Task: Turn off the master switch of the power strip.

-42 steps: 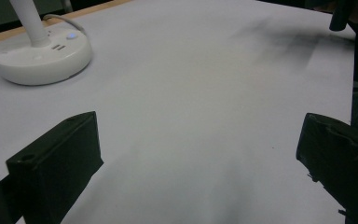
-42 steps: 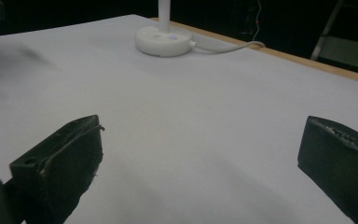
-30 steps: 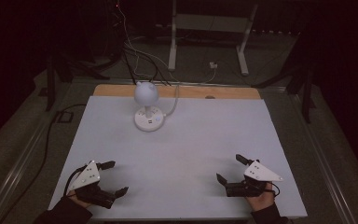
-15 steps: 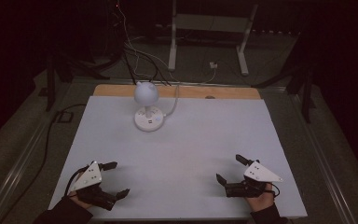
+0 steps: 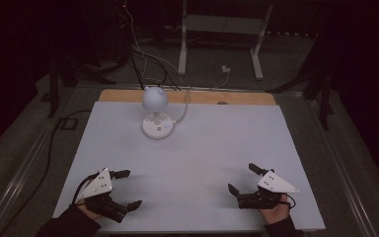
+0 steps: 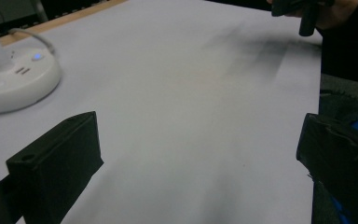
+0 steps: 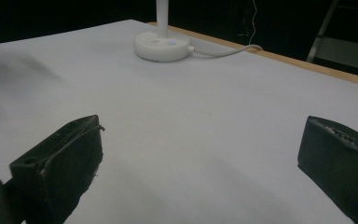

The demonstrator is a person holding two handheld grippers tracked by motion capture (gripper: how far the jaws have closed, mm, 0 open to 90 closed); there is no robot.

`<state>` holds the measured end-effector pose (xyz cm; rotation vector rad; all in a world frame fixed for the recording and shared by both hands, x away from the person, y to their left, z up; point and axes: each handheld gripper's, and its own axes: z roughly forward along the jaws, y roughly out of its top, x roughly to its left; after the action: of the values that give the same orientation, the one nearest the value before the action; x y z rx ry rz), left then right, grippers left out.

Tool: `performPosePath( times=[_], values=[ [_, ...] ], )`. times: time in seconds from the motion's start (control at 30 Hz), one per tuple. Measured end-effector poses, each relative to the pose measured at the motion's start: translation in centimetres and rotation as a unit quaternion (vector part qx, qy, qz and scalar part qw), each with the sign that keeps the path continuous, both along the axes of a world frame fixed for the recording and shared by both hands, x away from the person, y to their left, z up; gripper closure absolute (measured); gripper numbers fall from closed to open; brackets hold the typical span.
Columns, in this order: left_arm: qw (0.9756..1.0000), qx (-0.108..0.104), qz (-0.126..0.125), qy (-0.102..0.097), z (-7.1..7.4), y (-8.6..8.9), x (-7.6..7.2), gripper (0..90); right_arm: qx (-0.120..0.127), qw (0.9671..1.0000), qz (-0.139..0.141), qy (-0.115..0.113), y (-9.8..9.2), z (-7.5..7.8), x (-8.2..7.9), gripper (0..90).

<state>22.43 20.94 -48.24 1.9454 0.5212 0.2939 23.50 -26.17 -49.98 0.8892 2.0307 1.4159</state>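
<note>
Lamp (image 5: 155, 109) at table's far edge, well apart from both open claws

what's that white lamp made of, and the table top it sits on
The lamp looks like smooth white plastic, matt to slightly glossy: moulded round base with a small blue light in the right gripper view. The table top seems a matt white sheet or laminate over wood; a bare wooden strip shows along its far edge.

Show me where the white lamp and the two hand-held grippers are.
white lamp (image 5: 154, 100), high view, on its round head.
left gripper (image 5: 129, 188), high view, midway between its fingertips.
right gripper (image 5: 243, 178), high view, midway between its fingertips.
</note>
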Motion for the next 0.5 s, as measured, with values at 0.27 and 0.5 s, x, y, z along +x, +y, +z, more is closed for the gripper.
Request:
performPosePath(
  times=[0.27,0.5],
  values=[
    [0.9999,-0.011,-0.002,0.000,0.8,-0.3,1.0,0.4,0.001,1.0000,-0.001,0.000,0.0,0.0,-0.1,0.0],
    [0.9999,-0.015,-0.002,-0.002,1.4,-0.6,1.7,0.4,0.003,1.0000,-0.001,0.000,-0.1,0.0,-0.1,0.0]
  ],
)
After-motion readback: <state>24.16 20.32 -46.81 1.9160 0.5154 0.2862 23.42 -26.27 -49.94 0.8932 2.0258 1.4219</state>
